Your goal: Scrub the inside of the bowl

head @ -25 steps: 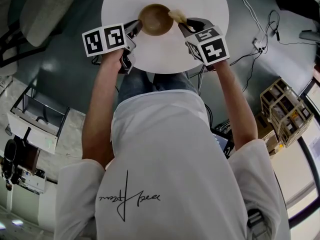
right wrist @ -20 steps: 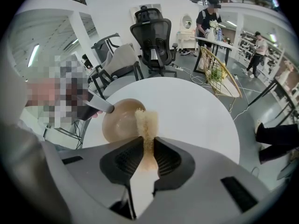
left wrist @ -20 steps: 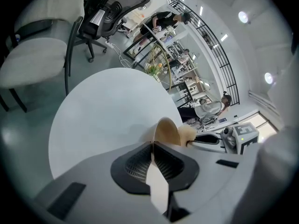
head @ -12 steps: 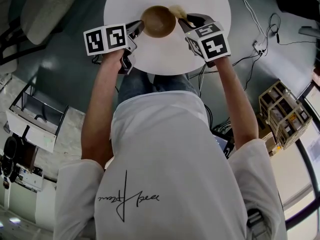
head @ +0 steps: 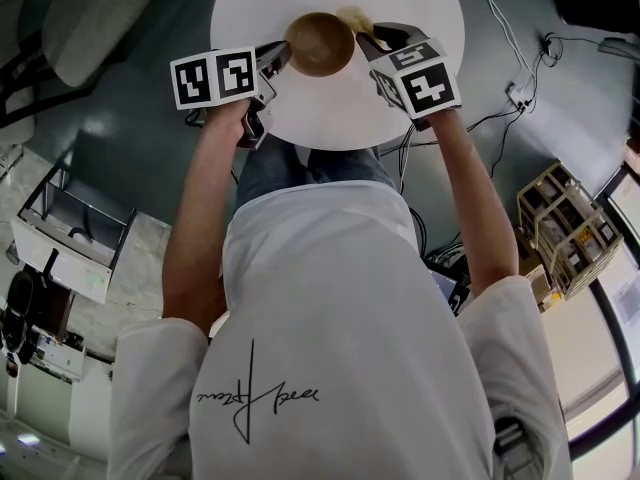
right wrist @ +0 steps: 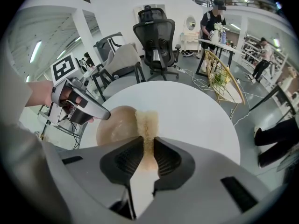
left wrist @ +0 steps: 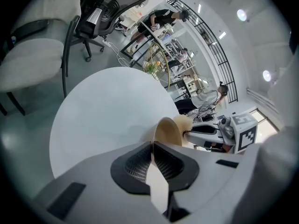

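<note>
My left claw (head: 277, 61) pinches the tan bowl (head: 320, 44)'s rim near the round table (head: 330, 118)'s middle; my right claw (head: 368, 46) squeezes a pale sponge (right wrist: 146, 122) against the opposite rim.

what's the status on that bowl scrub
Left gripper shut on bowl rim. Right gripper shut on sponge, at the bowl's edge. Nothing in the way.

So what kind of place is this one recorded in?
Probably an open-plan lab or office workspace, not a kitchen: a black office chair stands behind the round white table, cables trail over the grey floor, and a person stands at a desk beyond.
</note>
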The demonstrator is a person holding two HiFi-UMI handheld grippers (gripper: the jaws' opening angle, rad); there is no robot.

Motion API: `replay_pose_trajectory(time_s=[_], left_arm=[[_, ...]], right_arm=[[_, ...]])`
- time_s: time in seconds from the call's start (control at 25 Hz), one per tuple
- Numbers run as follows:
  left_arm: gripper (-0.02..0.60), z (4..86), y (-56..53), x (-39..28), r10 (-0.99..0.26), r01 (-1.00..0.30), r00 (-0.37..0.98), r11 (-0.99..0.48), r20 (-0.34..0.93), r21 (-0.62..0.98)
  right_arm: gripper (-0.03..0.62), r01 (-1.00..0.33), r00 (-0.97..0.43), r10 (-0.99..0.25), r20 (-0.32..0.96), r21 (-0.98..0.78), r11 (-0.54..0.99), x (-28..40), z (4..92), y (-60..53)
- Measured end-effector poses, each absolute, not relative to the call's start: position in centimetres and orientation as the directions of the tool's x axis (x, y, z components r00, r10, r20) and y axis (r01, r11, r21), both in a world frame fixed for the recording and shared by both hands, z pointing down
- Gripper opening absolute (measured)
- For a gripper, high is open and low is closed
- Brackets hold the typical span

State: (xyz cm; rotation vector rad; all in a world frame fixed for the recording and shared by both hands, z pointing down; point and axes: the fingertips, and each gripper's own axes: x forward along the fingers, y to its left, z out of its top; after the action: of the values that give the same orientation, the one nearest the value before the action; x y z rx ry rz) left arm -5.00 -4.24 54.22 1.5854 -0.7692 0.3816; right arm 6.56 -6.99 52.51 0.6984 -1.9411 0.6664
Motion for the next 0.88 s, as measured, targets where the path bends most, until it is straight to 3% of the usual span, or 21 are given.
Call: replay_pose_trajectory(time_s=[0.88], left_arm=[[0.025,53.1,-5.1,-5.8,-0.323,-0.620,0.748,-0.031,0.580,0.784]], right_arm=[[0.083,-0.718,-0.387,-0.217,0.896,-0.145,0.680,6.2,52.4,-6.9]])
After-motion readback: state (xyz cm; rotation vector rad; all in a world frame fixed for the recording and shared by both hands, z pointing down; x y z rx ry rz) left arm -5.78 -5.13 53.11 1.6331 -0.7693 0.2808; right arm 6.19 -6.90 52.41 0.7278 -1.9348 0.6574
